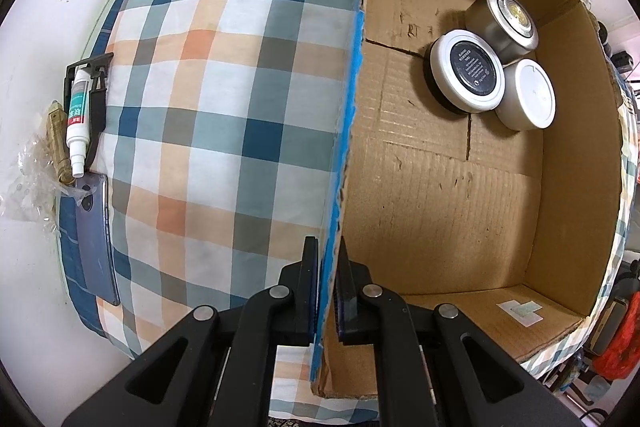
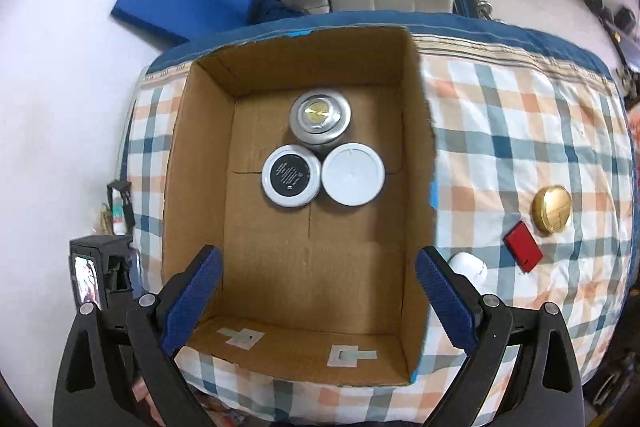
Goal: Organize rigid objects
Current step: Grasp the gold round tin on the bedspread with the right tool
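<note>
Cardboard box (image 2: pixel 304 267): plain brown corrugated, open-topped, rectangular, blue tape along parts of the rim, two pale tape patches on the inside of the near wall. It stands upright, mouth up, on a bed covered by a checked cloth (image 2: pixel 520 147) of blue, orange and white. In the right wrist view its long axis runs from the near edge to the far edge.

Contents, three round jars grouped on the box floor toward the far end, touching one another:
- silver jar (image 2: pixel 320 117), metallic, gold emblem on the lid, farthest;
- black-labelled jar (image 2: pixel 291 175), white rim, dark round label with small print;
- white jar (image 2: pixel 353 174), plain white lid, just beside the black-labelled one.
All stand upright, lids up.

Outside the box, on the cloth to its right: gold round case (image 2: pixel 552 203), red flat case (image 2: pixel 523 246), white object (image 2: pixel 468 267) partly hidden by a finger.

Left gripper (image 1: pixel 328 291): jaws closed on the box's side wall, one pad either side.

Right gripper (image 2: pixel 318 303): above the near end of the box, jaws wide apart, nothing between them.
</note>
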The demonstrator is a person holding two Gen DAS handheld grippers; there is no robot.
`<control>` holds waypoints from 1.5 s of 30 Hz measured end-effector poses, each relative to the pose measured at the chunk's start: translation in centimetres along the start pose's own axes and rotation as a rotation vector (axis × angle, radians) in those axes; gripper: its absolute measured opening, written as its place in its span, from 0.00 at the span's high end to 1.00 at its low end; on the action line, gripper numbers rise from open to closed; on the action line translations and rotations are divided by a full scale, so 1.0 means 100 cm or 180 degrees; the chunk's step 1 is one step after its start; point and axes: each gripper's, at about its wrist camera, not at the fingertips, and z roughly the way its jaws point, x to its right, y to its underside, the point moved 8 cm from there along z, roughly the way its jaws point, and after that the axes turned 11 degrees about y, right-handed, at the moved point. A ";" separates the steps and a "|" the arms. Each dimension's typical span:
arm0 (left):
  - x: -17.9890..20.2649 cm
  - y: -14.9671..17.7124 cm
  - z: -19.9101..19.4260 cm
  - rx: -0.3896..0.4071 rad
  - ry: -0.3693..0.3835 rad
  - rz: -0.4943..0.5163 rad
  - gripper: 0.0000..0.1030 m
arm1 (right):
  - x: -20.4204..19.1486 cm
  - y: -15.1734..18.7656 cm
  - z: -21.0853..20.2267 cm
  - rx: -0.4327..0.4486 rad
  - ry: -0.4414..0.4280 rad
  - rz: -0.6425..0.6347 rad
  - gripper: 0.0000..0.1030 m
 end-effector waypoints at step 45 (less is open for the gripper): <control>-0.007 -0.003 0.004 -0.0021 0.0035 -0.0028 0.95 | 0.275 -0.014 0.142 -0.0544 0.0367 0.1773 0.35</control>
